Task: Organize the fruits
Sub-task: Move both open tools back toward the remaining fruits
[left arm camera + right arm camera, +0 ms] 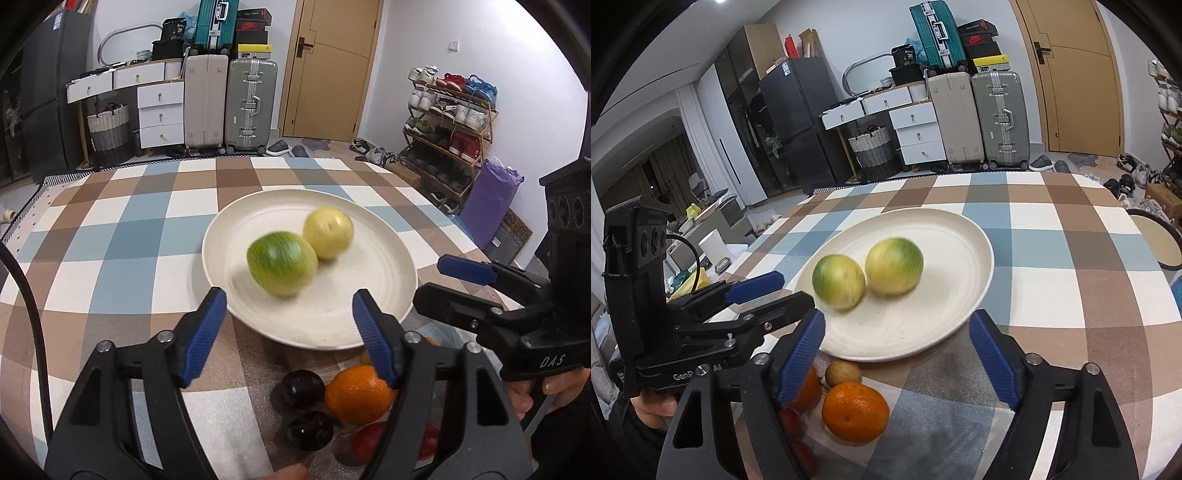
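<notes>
- Two green-yellow fruits (282, 267) sat motion-blurred at centre frame on the plate (325, 332).
- A red fruit (369, 441) lay half hidden, lower right.
- Left tongs (288, 332) and right tongs (897, 354) both gaped, empty, angled downward.

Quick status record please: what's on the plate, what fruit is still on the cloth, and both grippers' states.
plate: round cream plate on the checked tablecloth
on plate: two round green-yellow fruits, blurred, touching or nearly so
off plate, near edge: orange mandarin, second orange fruit, small brown kiwi-like fruit, two dark plums, red fruit partly hidden
left gripper: open, nothing between the fingers
right gripper: open, nothing between the fingers
</notes>
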A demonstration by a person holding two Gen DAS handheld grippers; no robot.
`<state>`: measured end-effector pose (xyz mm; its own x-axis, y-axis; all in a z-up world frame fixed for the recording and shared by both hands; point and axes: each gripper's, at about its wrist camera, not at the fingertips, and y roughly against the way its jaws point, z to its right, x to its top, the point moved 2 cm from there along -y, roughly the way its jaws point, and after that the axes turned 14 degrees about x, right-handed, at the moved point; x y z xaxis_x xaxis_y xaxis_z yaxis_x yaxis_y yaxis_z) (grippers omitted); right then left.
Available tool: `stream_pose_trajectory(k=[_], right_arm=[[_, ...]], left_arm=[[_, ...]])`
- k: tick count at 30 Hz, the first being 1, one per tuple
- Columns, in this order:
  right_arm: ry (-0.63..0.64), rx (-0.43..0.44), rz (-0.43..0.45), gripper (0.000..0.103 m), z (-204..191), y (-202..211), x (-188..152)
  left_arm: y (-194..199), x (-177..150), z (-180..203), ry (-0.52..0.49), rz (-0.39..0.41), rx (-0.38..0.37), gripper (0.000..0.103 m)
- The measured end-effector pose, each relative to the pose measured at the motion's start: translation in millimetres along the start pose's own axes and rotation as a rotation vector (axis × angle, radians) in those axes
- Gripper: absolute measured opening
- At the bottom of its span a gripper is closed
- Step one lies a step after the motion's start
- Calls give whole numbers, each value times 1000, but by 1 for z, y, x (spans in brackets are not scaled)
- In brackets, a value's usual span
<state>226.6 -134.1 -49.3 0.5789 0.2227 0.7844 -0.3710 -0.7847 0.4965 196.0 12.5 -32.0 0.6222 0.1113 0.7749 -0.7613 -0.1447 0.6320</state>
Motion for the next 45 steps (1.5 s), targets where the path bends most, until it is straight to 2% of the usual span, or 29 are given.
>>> stream_pose_trajectory(k=[2,4,7,10,26,34,42,45], right_arm=[[-3,-13,3,93,2,2,-1],[-8,-18,13,96,3,5,-1],[-18,-17,27,103,6,8,-1],[-23,-10,35,103,7,11,-1],[14,-13,-4,103,0,15,-9],[26,11,-59,103,-3,18,-13],[39,-7,-141,103,0,12,-22],[24,12,-171,103,2,8,-25]], left_arm=[[3,-1,1,-2,8,7,83],[7,-1,1,-5,20,16,84],[10,-3,0,-7,23,34,90],[13,-4,-4,5,20,33,102],[38,-22,-33,52,12,60,102],[45,-39,-37,13,-29,45,102],[41,-43,-22,-40,-72,22,102],[38,-46,-19,-56,-94,16,102]])
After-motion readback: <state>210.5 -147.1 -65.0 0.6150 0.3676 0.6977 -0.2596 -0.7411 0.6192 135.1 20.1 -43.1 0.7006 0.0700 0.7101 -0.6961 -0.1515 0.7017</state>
